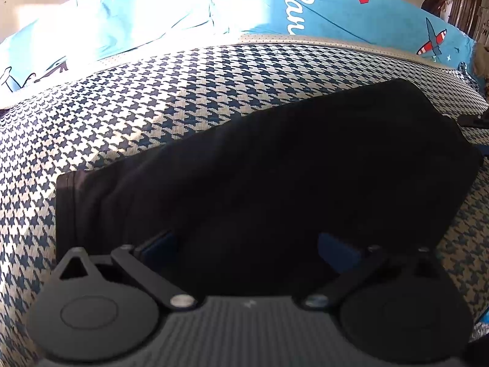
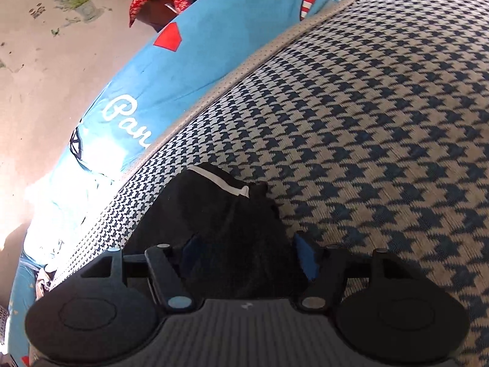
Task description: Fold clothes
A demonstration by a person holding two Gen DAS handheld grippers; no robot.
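We are holding both claws wide, left claw (image 1: 247, 244) and right claw (image 2: 246, 253) straddling the black folded fabric garment (image 1: 275, 165), unclamped, pinning its six o'clock edge to the houndstooth woven mat (image 1: 152, 107).

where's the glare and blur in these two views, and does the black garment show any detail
Left wrist view: sunlight blows out the blue sheet at top centre, and the black garment is a near-featureless dark mass. Right wrist view: glare whitens the sheet at the left edge, the houndstooth cover smears with blur at right, and only a white stripe stands out on the garment. Fisheye bends both.
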